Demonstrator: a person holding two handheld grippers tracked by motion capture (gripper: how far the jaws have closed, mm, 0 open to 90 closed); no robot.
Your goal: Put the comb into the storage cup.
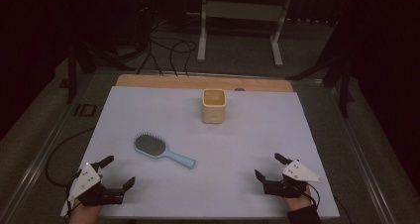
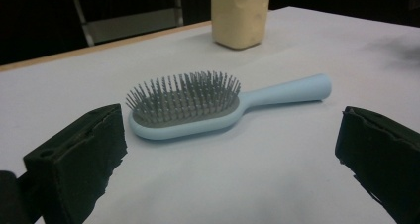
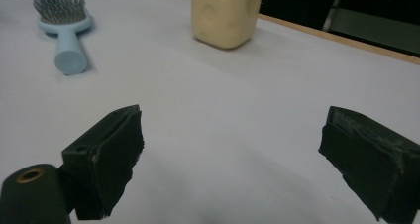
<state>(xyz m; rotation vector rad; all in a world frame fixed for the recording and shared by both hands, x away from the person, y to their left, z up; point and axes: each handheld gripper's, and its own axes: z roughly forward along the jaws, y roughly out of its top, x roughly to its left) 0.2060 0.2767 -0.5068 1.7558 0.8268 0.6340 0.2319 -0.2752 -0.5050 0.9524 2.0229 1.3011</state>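
Hairbrush [image 1: 161,151], pale blue with grey bristles facing up, lies flat on the white sheet that covers the table [image 1: 247,135], a little left of the middle. Its oval head points toward the far left and its handle runs toward the near right. Nothing touches it.

Nearest to it is the left gripper [image 1: 119,172], at the table's near left corner, held by a hand [image 1: 84,211] that comes in over the near edge. Its jaws stand wide apart with nothing between them, and from the left gripper view they frame the brush, which lies a short way ahead of them on the bare sheet.

Beyond the brush, toward the far edge and near the middle of the table, stands a cream-coloured cup [image 1: 214,106], upright, square-mouthed with rounded corners, well apart from the brush.

At the near right corner sits the right gripper [image 1: 270,167], held by the other hand [image 1: 297,204], a dark sleeve just showing behind it. Its jaws are also spread wide and empty, low over the sheet. In the right gripper view, the cup is ahead and the brush's handle end off to the left.

A strip of bare wood shows along the table's far edge.
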